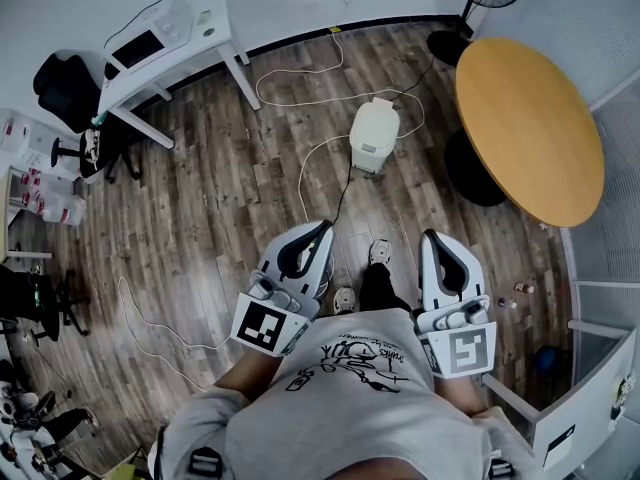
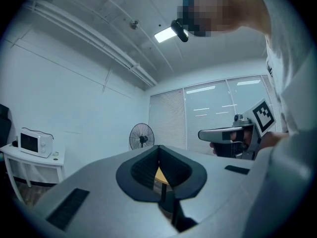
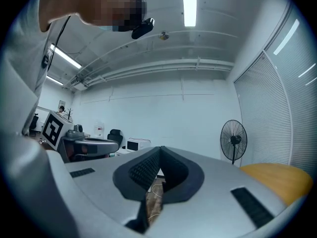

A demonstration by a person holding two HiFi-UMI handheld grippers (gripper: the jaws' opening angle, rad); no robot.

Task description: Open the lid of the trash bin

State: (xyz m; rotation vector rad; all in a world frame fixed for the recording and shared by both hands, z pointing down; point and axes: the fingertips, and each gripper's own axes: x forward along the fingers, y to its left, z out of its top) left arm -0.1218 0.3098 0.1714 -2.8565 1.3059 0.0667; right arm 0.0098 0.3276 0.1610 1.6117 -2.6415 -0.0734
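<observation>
The trash bin (image 1: 375,134) is small and white and stands on the wood floor ahead of me, its lid down. Both grippers are held close to my chest, well short of the bin and pointing toward it. In the head view my left gripper (image 1: 321,231) and my right gripper (image 1: 433,237) have their jaws together with nothing in them. The left gripper view shows its own jaws (image 2: 159,151) shut and the right gripper (image 2: 232,135) beside it. The right gripper view shows shut jaws (image 3: 158,155) too. The bin is in neither gripper view.
A round wooden table (image 1: 530,128) stands right of the bin, with a fan base (image 1: 455,44) behind it. A white table (image 1: 190,48) carrying a microwave (image 1: 138,48) is at the far left, beside a black chair (image 1: 62,86). White cables (image 1: 300,80) loop across the floor around the bin.
</observation>
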